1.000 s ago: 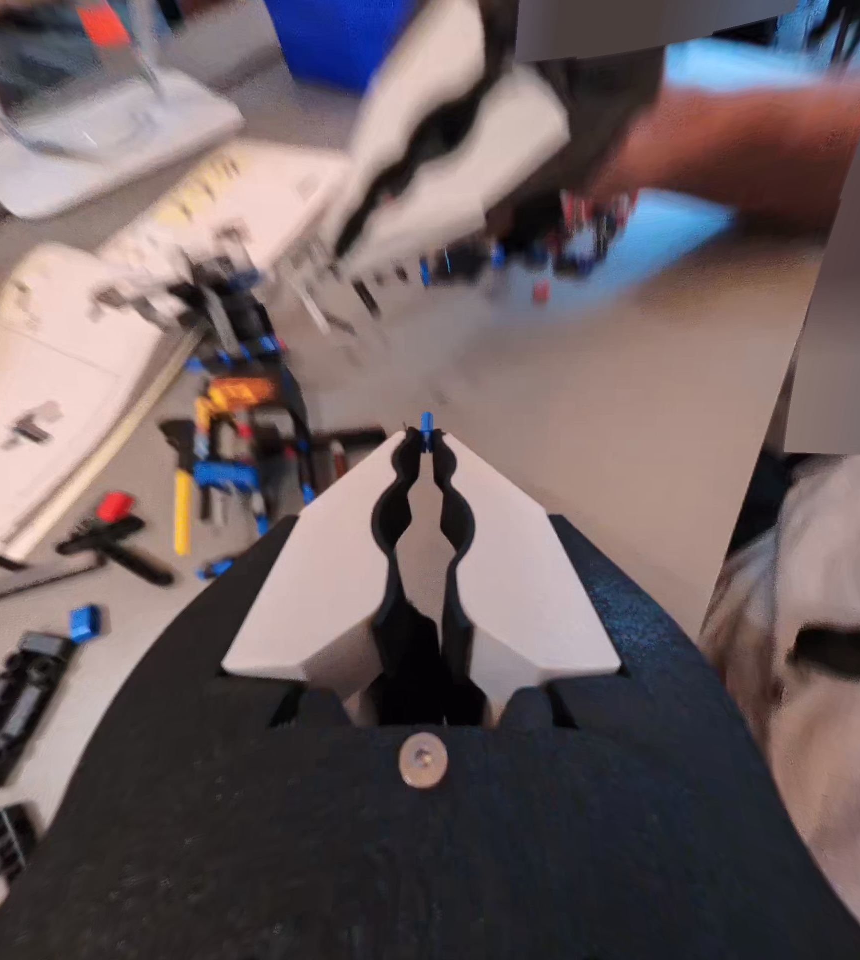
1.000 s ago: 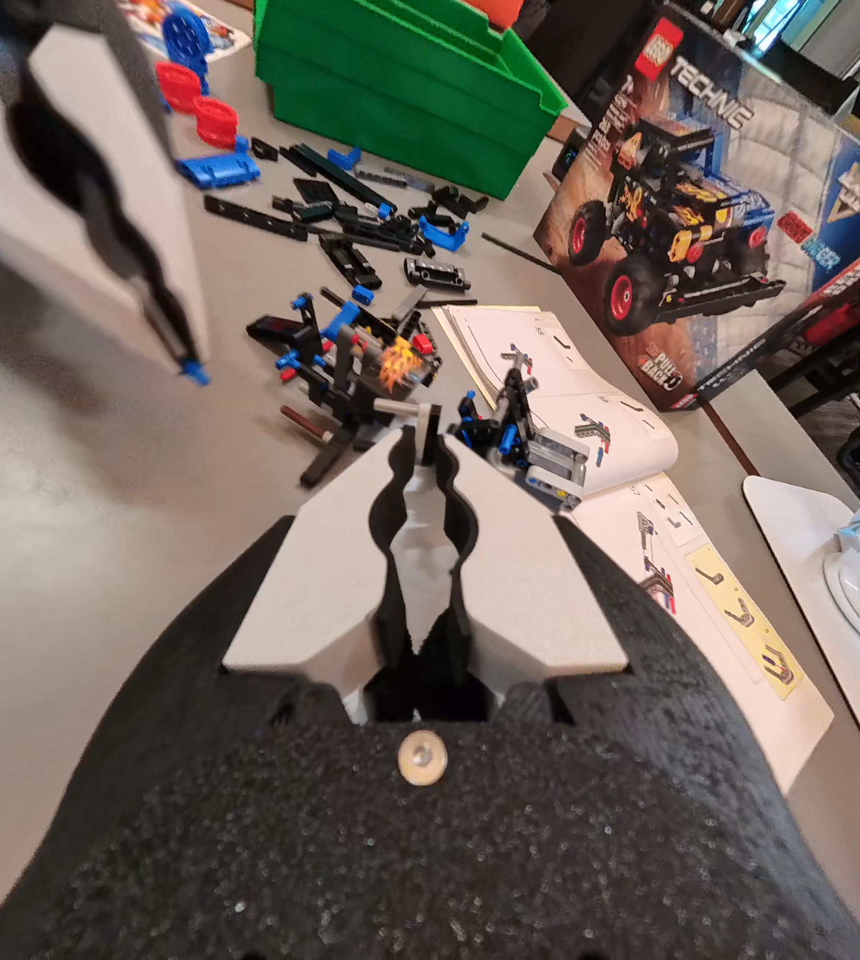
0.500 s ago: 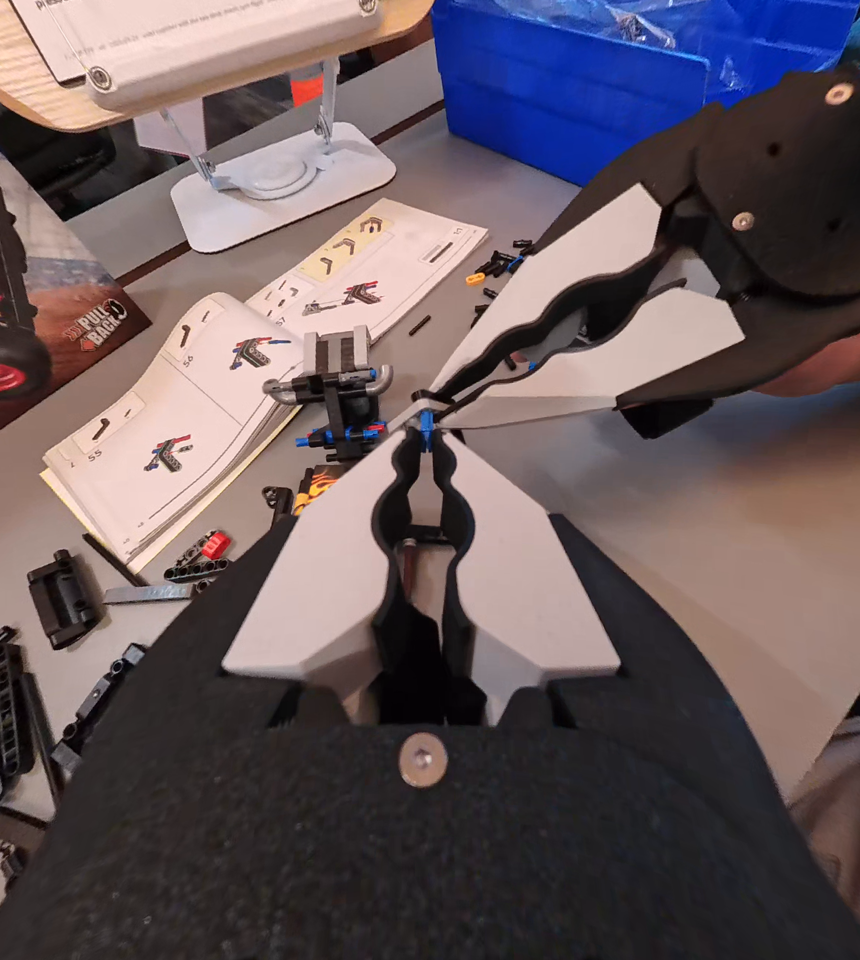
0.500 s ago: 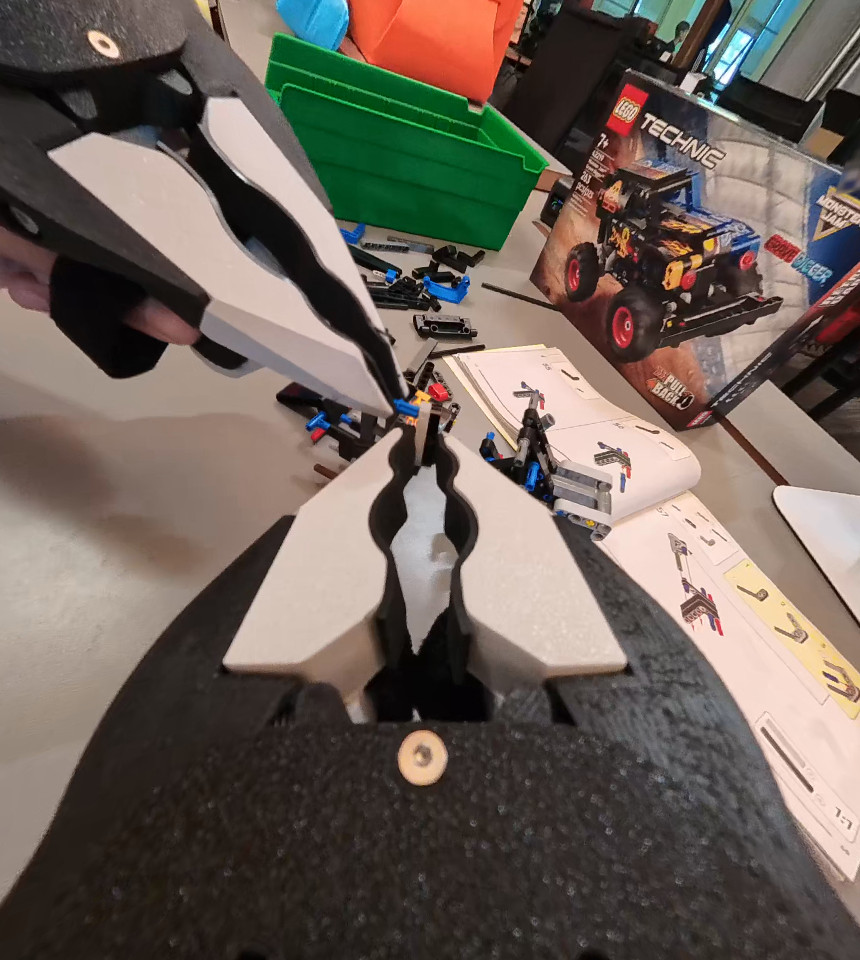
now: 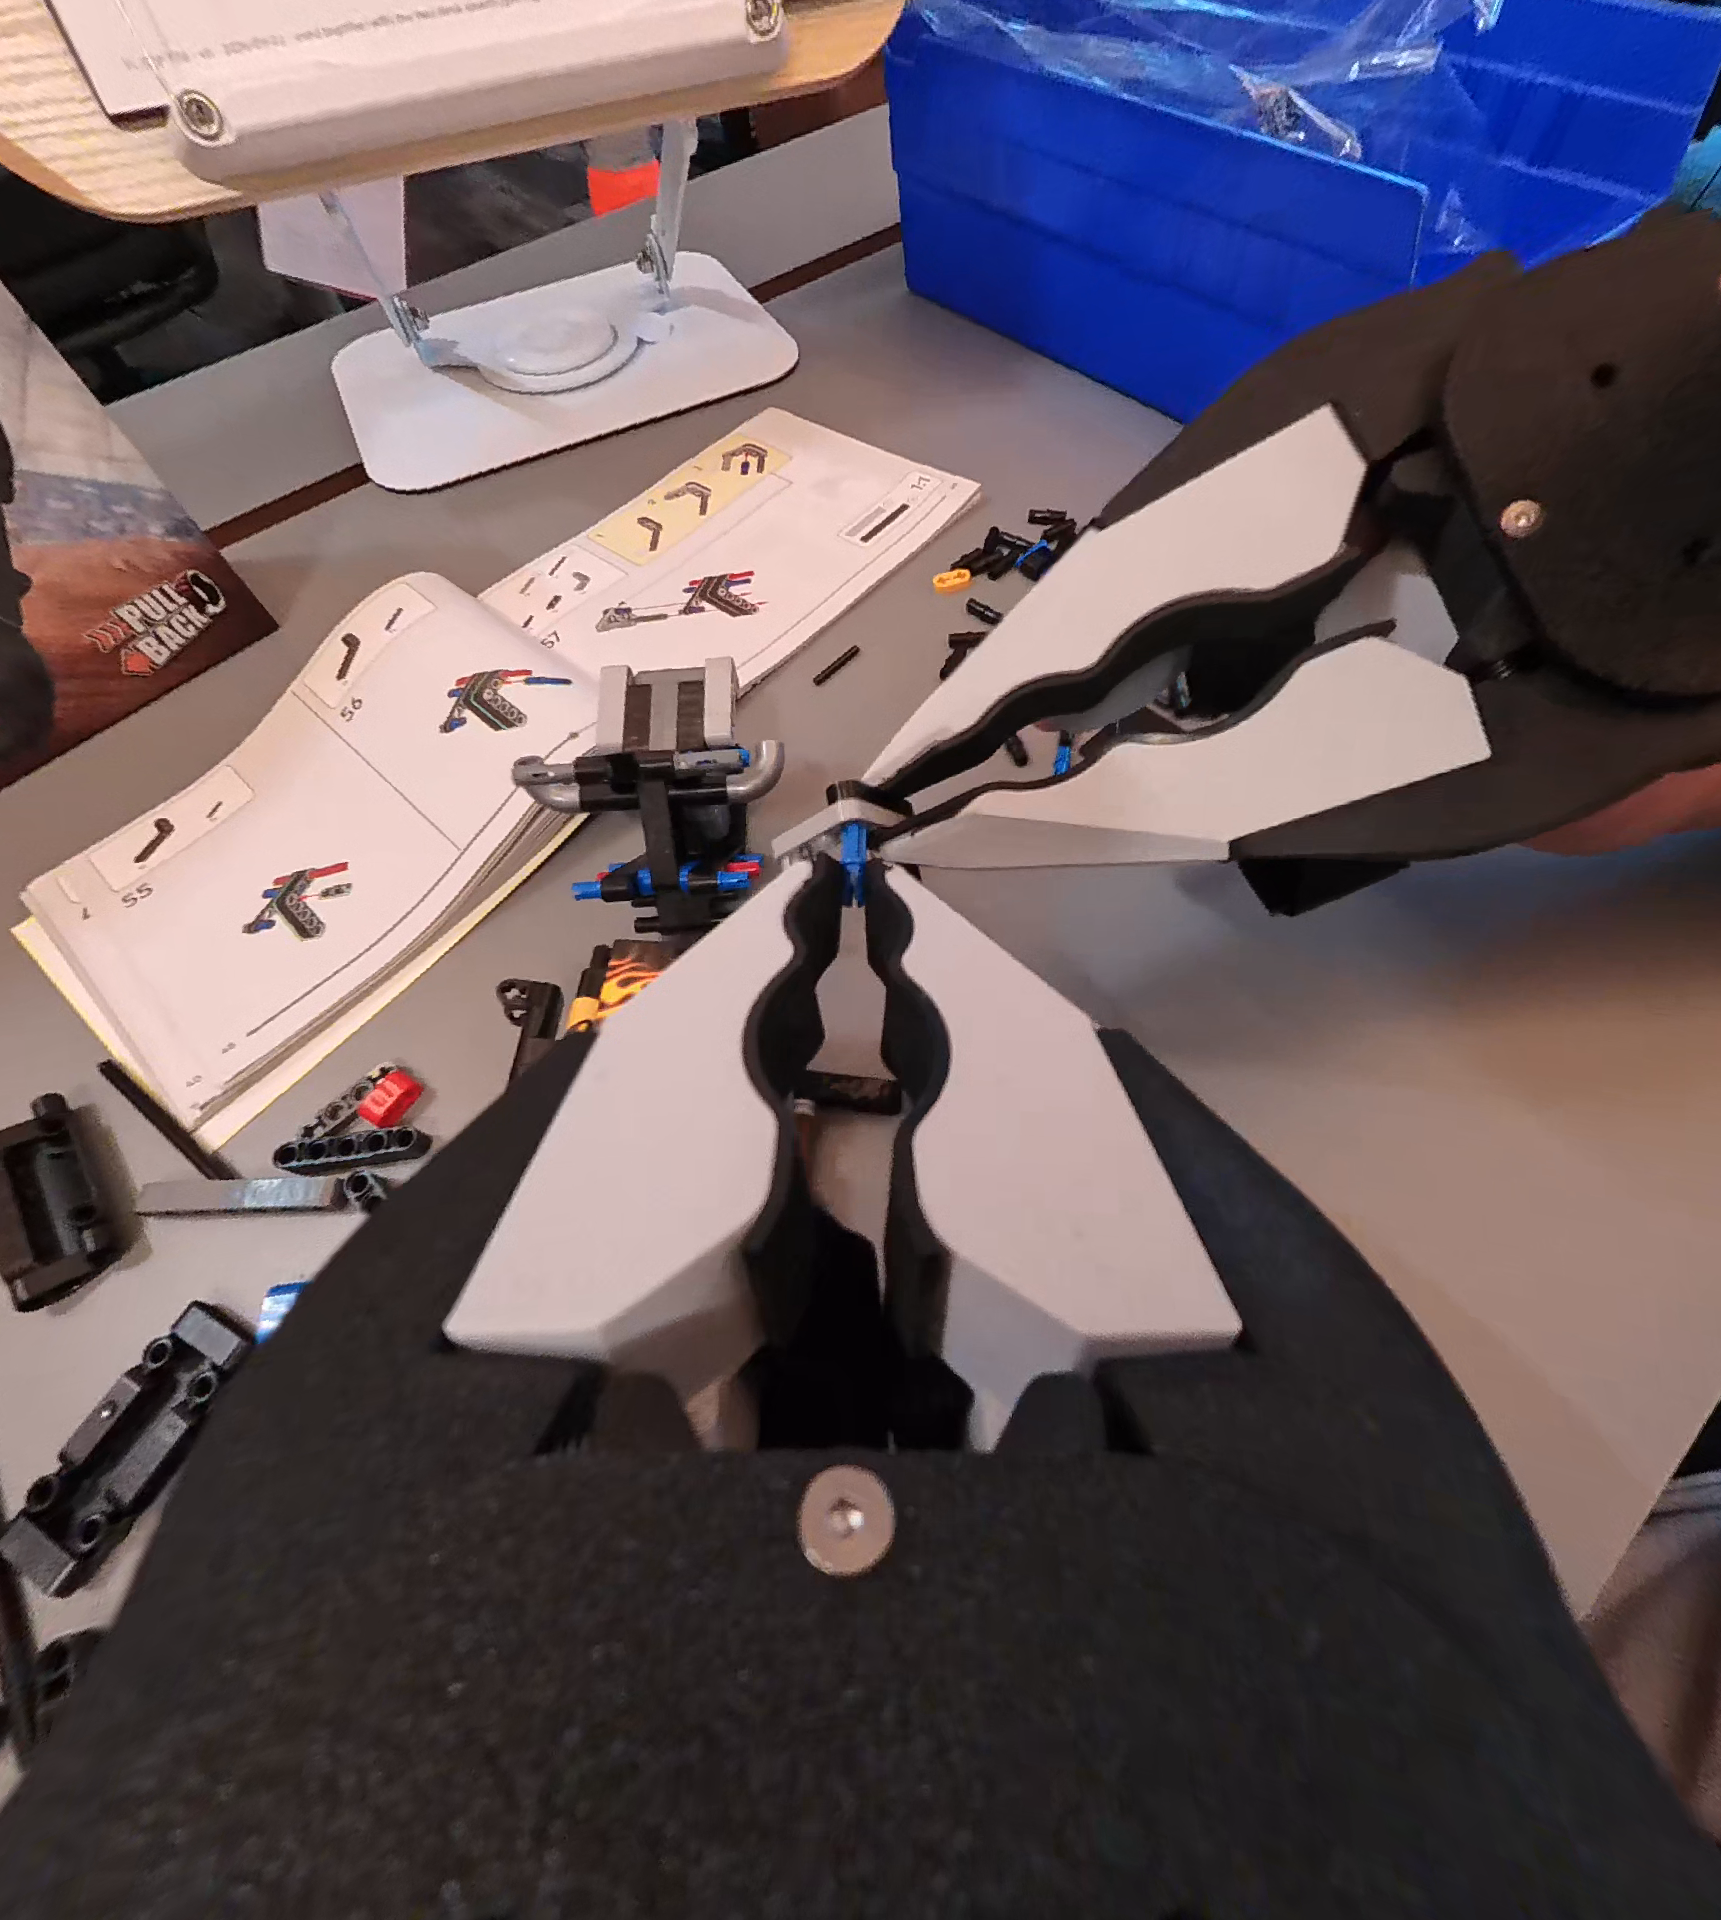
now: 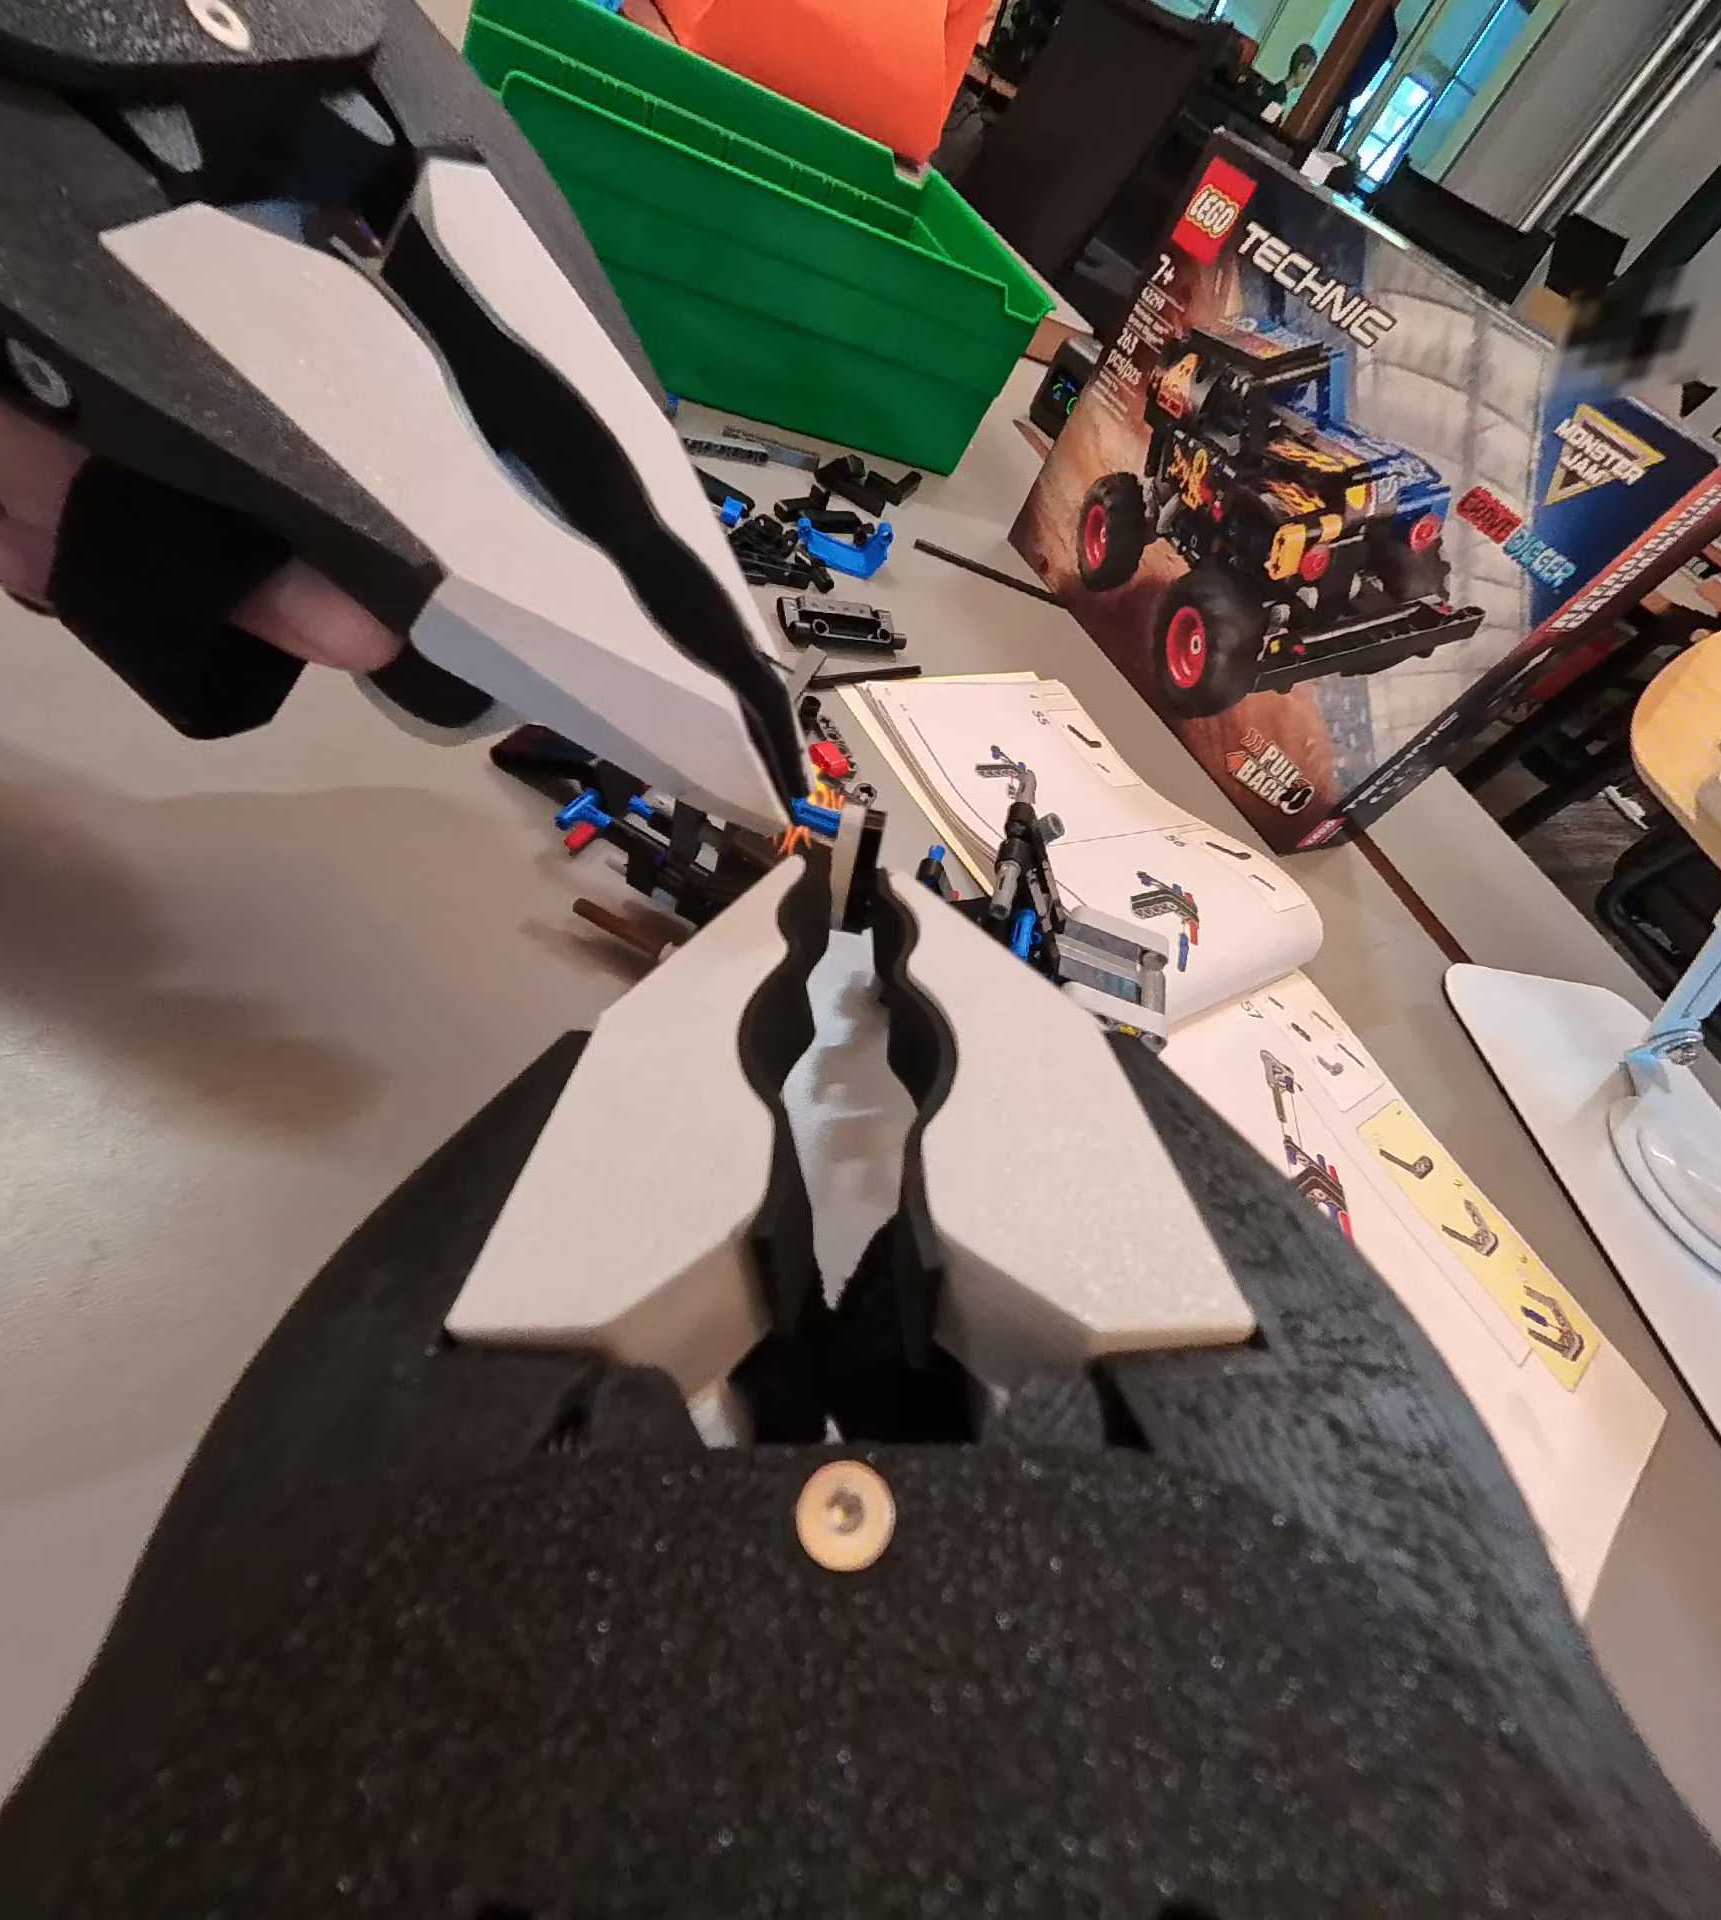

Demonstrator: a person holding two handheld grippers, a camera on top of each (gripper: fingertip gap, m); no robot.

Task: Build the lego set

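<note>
We are joining two small parts above the desk (image 5: 1251,1039): our left hand-held gripper (image 5: 851,883) pinches a blue pin (image 5: 851,854), our right hand-held gripper (image 6: 851,883) pinches a grey piece (image 6: 854,847). The tips meet; next, we judge, line the pin with a hole and press

The set box (image 5: 25,582) is cut off at the left edge; the blue pin's (image 5: 852,871) lower end hides between the fingers (image 5: 669,1101).

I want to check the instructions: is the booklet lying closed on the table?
No. The booklet lies open on the table, its pages with drawings curving up beside a small black and grey assembly.
</note>
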